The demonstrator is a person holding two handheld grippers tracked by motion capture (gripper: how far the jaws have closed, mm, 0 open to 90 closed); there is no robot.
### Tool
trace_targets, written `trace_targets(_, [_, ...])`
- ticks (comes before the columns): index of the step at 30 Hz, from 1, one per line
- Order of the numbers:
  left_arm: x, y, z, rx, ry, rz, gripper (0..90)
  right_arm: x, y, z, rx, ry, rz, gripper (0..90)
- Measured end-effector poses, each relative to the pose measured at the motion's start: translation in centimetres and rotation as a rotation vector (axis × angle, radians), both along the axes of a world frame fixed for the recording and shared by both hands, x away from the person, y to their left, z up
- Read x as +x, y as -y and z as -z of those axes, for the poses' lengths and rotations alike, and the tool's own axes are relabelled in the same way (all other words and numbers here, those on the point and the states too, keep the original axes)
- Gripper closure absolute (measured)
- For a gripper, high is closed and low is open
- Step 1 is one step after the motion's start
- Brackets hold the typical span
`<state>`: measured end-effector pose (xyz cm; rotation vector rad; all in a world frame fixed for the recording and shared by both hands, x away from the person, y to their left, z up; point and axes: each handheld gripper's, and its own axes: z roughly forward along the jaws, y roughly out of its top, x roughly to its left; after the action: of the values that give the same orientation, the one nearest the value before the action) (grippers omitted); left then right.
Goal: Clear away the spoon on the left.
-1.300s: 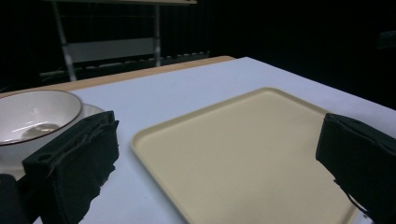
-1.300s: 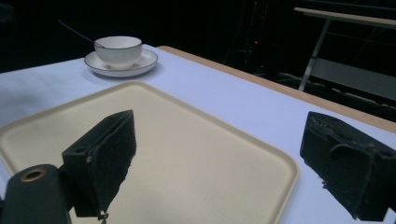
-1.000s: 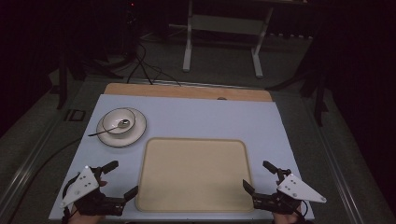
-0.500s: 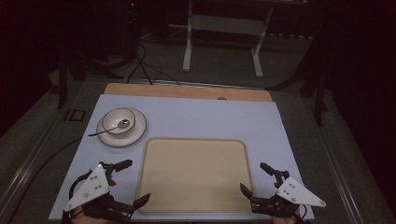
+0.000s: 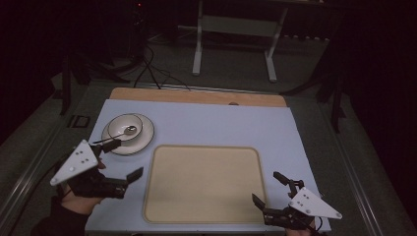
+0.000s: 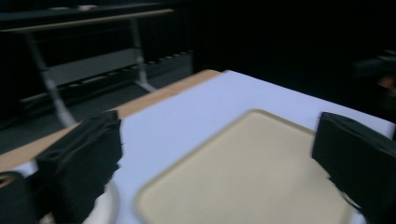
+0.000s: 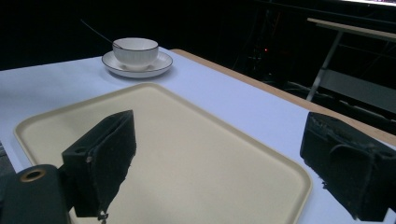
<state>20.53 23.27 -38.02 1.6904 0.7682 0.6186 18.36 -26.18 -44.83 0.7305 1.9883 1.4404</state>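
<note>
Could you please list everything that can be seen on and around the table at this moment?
Pale blue table top with a wooden far edge: one, centre of the scene.
Beige rectangular plastic tray: one, empty, near middle of the table.
White round saucer with a dark rim: one, far left of the tray.
White ceramic bowl: one, on the saucer.
Metal spoon: one, in the bowl, handle leaning out to the left.
Grey metal stand: one, on the floor beyond the table.
Black cables: several, on the floor.
Left gripper: black fingers open, near the saucer.
Right gripper: black fingers open, at the tray's near right corner.
</note>
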Motion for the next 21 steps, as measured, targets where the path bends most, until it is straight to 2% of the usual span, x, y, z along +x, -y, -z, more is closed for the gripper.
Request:
trace_targets(4, [1.2,-1.7,0.2,0.004,-0.017,-0.121,6.7,0.0,0.0,0.0,-0.006,0.001,0.001,10.8])
trace_targets(6, [1.9,-2.7,0.8,-0.007,-0.052,-0.184,7.3,0.0,0.0,0.0,-0.009,-0.001,0.003,10.8])
trace_targets(10, [2.8,-4.3,2.4,-0.039,-0.092,-0.301,12.4,0.0,-0.2,0.1,-0.013,0.000,-0.001,10.8])
trace_targets(11, [3.0,-4.7,2.7,-0.050,-0.101,-0.315,13.0,0.0,-0.2,0.1,-0.014,0.000,-0.002,10.8])
trace_targets(13, [3.5,-5.5,3.4,-0.074,-0.135,-0.386,15.6,-0.1,-0.3,0.1,-0.018,0.002,-0.004,10.8])
trace_targets(15, [4.0,-6.4,4.1,-0.106,-0.164,-0.416,17.2,-0.1,-0.3,0.1,-0.021,0.000,-0.005,10.8])
trace_targets(20, [5.2,-8.0,5.5,-0.151,-0.247,-0.528,22.5,0.0,-0.3,0.2,-0.021,-0.003,-0.004,10.8])
trace_targets(21, [5.6,-8.3,5.9,-0.158,-0.277,-0.555,23.6,0.0,-0.3,0.2,-0.021,-0.003,-0.003,10.8])
